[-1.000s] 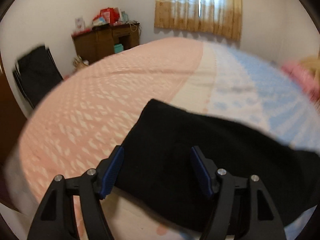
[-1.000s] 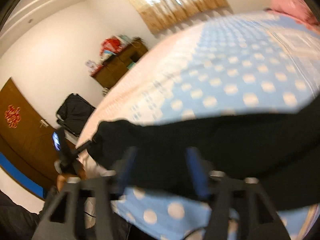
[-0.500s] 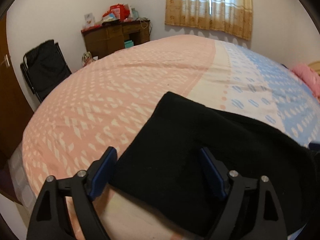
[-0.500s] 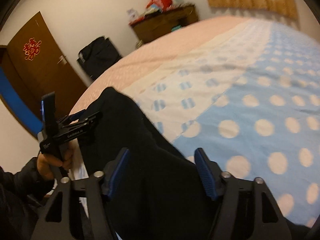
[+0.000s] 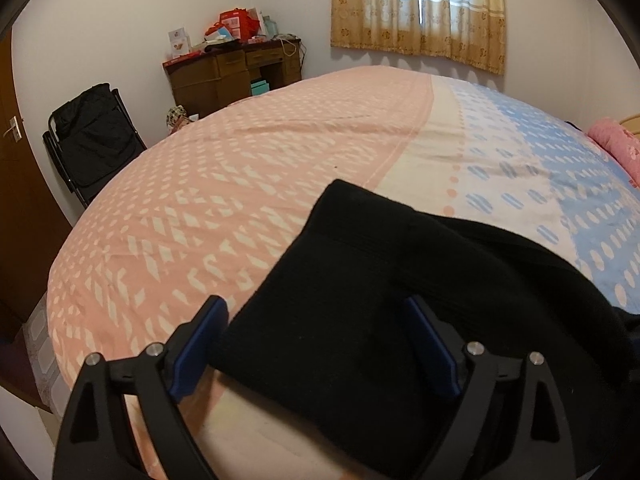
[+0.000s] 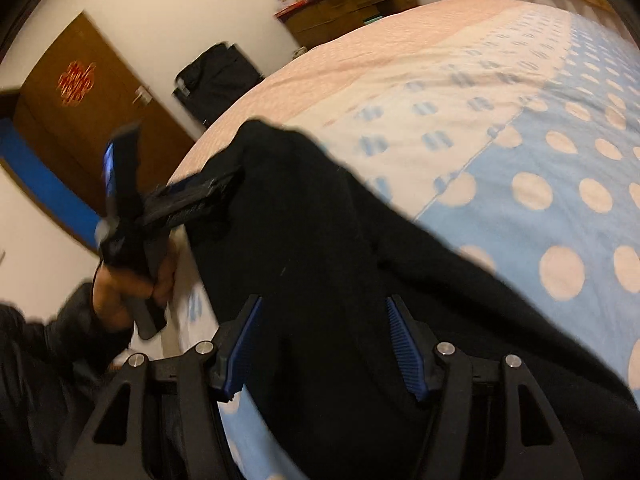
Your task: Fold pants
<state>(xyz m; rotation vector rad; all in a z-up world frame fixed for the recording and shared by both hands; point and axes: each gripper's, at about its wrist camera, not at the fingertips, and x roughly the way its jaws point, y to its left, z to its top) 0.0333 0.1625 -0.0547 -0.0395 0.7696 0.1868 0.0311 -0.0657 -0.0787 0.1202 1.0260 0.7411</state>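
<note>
The fingers (image 5: 200,336) of the left gripper (image 5: 316,338) stand spread wide, the edge of the black pants (image 5: 360,300) lying between them, pinched by neither pad. In the right wrist view that same left gripper (image 6: 192,196) shows blurred, held in the person's hand (image 6: 128,280), its tips lost against the dark cloth, so contact there is hard to make out. The right gripper (image 6: 324,344) is likewise spread, its blue pads either side of a fold of the pants (image 6: 320,260) without closing on it.

The pants lie folded on the near edge of the bed (image 5: 240,180), on its pink, cream and blue dotted cover; their right end runs out of frame. Beyond the bed stand a black folding chair (image 5: 92,136), a cluttered wooden desk (image 5: 232,72) and a curtained window (image 5: 416,8). A pink pillow (image 5: 616,144) is cut off at the right.
</note>
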